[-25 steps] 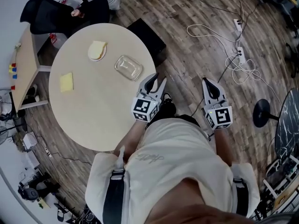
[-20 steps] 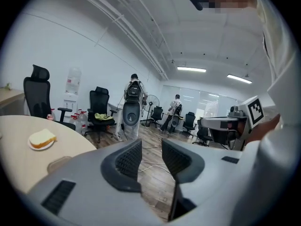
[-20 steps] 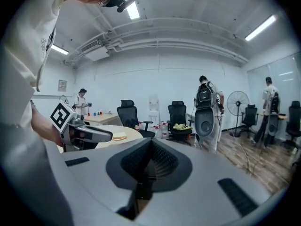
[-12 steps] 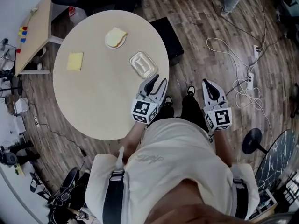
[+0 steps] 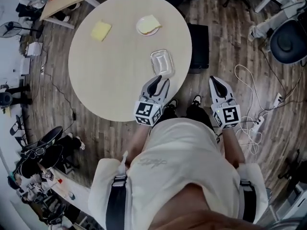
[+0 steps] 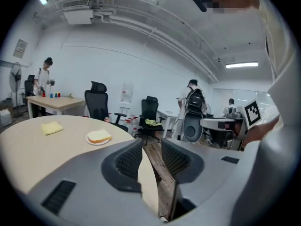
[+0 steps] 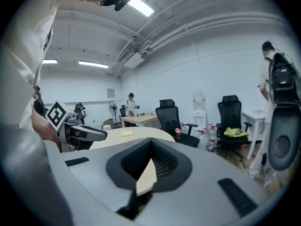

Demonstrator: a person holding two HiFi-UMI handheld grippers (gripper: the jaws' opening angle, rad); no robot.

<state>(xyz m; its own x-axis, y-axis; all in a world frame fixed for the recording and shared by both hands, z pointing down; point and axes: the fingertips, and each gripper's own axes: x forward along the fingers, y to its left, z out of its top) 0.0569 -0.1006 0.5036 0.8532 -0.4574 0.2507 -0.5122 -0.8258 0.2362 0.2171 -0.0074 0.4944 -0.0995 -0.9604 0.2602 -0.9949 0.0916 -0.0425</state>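
The left gripper point(image 5: 160, 80) hangs over the near rim of the round, pale wooden surface point(image 5: 110, 75). Its ribbed grey fingers stand a narrow gap apart with nothing between them, just beside a clear, round-cornered tub point(image 5: 162, 63). Farther across lie a slice of bread point(image 5: 149, 24) and a flat yellow square point(image 5: 101, 30). The right gripper point(image 5: 216, 82) is off the surface, over plank floor point(image 5: 230, 47) — fingers pressed together, empty.

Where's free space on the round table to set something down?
Widest bare patch: the near-left half of the table, between the yellow square, the clear container and the near rim. Crowded: the right edge, with the plate of bread, the container, and the left tool close behind it.
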